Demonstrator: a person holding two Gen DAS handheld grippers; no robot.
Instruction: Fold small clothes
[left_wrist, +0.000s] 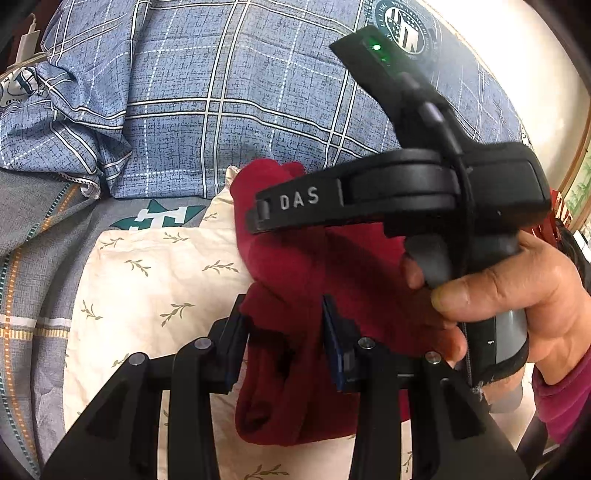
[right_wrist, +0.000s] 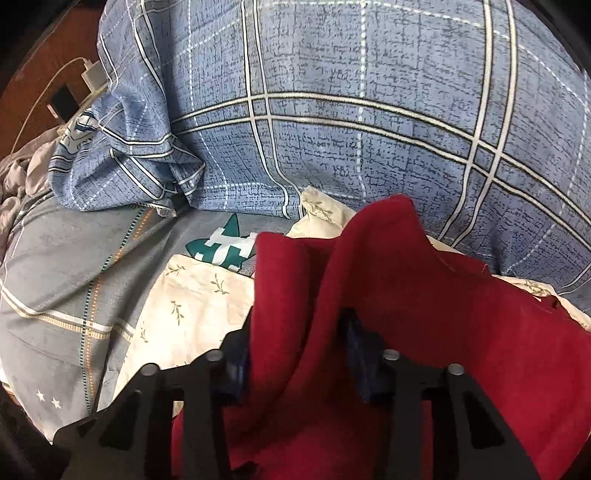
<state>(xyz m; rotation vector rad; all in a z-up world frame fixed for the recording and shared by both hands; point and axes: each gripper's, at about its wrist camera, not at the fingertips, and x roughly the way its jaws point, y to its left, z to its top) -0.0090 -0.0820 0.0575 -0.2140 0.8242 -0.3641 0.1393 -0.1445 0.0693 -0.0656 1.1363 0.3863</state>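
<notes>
Bedding fills both my views: blue plaid quilt (left_wrist: 221, 92) behind, cream leaf-print pillow (left_wrist: 155, 280) in front.

From my left wrist, the left gripper (left_wrist: 284, 325) has its jaws clamped on a soft dark-red garment (left_wrist: 295, 387), bunched and running away from me; the right gripper (left_wrist: 406, 192) crosses above. From my right wrist, those jaws (right_wrist: 295, 339) pinch a raised fold of the same cloth.

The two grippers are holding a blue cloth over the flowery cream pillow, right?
Not quite: the cloth is dark red, not blue, as both wrist views show. The blue you see is the checked quilt behind. The rest holds: the left gripper and the right gripper have it over the cream pillow.
</notes>
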